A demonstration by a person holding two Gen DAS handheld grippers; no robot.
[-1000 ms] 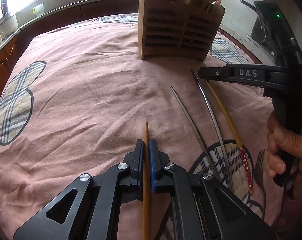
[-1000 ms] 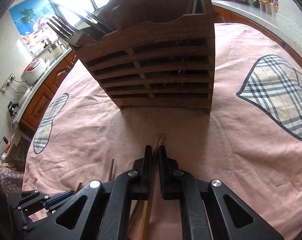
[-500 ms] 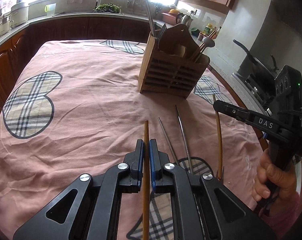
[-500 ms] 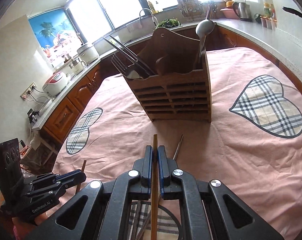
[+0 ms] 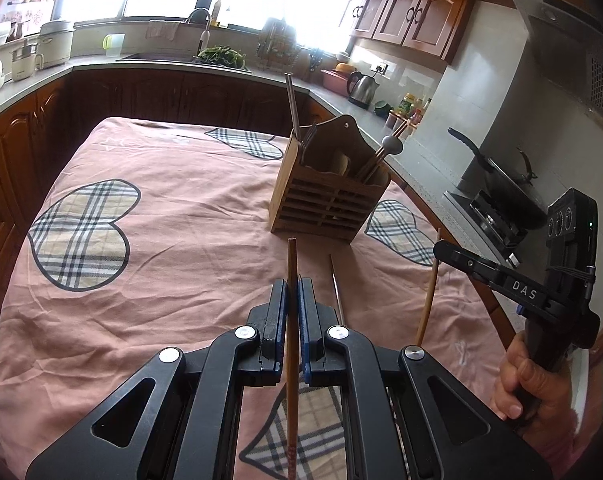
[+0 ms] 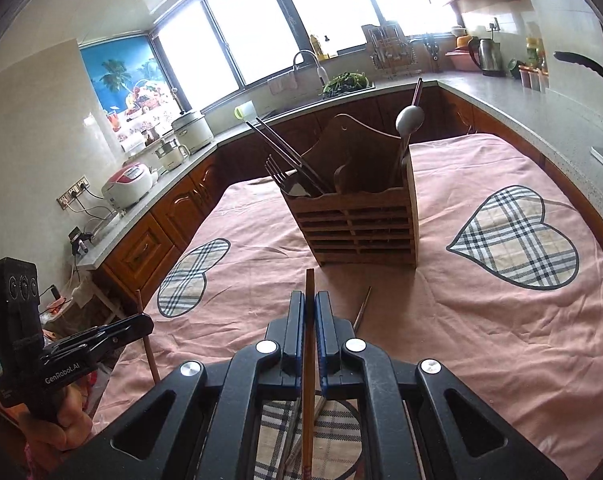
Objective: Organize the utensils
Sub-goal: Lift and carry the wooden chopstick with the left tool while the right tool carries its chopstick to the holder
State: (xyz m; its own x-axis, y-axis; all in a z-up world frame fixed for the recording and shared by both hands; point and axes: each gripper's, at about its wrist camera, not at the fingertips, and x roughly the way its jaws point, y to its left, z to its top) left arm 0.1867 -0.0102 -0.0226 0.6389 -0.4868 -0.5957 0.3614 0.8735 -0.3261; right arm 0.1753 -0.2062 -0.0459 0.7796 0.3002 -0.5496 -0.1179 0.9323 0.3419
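Observation:
My left gripper (image 5: 292,286) is shut on a brown wooden chopstick (image 5: 291,256), held clear above the pink cloth. My right gripper (image 6: 309,297) is shut on a second wooden chopstick (image 6: 309,280), also lifted. Each gripper shows in the other's view: the right gripper (image 5: 440,246) with its chopstick (image 5: 427,296), and the left gripper (image 6: 146,324) with its chopstick (image 6: 148,344). Ahead of both stands the slatted wooden utensil holder (image 5: 329,200) (image 6: 359,224), holding forks, a spoon and chopsticks. A metal chopstick (image 5: 337,292) (image 6: 362,312) lies on the cloth.
The pink cloth with plaid hearts (image 5: 141,264) covers the table. Wooden cabinets and a grey counter (image 6: 541,112) ring it, bearing rice cookers, a sink and a kettle (image 5: 363,88). A black pan (image 5: 497,176) sits on the stove at right. A hand (image 5: 533,384) grips the right tool.
Both grippers have risen from the cloth, each carrying its chopstick, and tilted up. The holder now looks farther off and lower. The metal chopsticks stayed on the cloth.

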